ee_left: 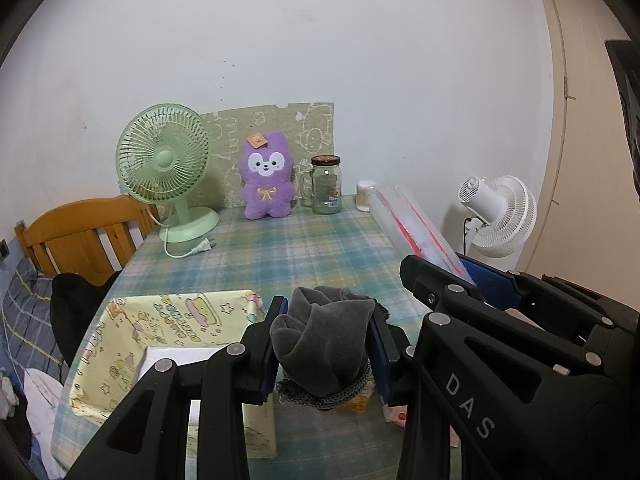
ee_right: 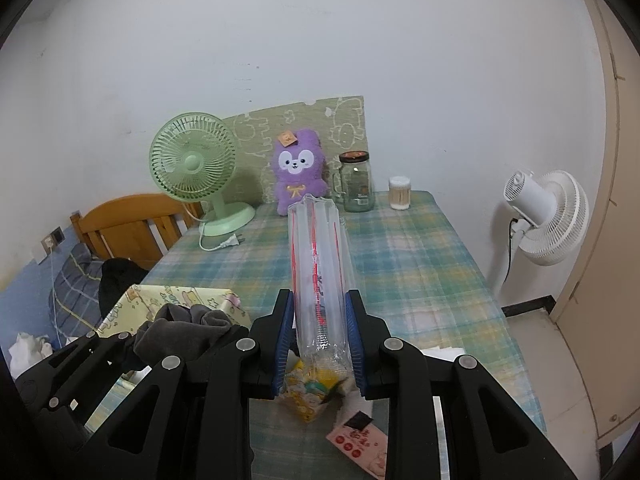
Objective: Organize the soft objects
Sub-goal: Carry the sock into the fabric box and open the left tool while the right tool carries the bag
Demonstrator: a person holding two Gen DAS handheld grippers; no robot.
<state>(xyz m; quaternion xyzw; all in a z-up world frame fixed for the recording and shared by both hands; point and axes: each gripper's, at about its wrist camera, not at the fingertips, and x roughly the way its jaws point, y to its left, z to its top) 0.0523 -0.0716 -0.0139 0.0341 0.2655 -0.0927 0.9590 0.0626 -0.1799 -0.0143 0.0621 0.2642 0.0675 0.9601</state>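
My left gripper (ee_left: 326, 344) is shut on a rolled grey sock bundle (ee_left: 324, 344), held above the table. The same grey sock bundle (ee_right: 180, 332) shows at the lower left of the right wrist view. My right gripper (ee_right: 320, 340) is shut on a clear inflated plastic air cushion with red print (ee_right: 320, 264), which juts forward over the table. That cushion (ee_left: 412, 224) and the right gripper (ee_left: 472, 284) appear at the right of the left wrist view. A yellow cartoon-print fabric box (ee_left: 132, 344) sits on the table below and left of the left gripper. A purple plush toy (ee_left: 266, 184) leans at the back.
On the plaid table (ee_right: 420, 264) stand a green desk fan (ee_left: 168, 168), a glass jar (ee_left: 326, 184) and a cotton-swab tub (ee_right: 400, 193). Small packets (ee_right: 360, 444) lie under the right gripper. A white fan (ee_right: 548, 216) stands right of the table; a wooden chair (ee_left: 80, 232) stands left.
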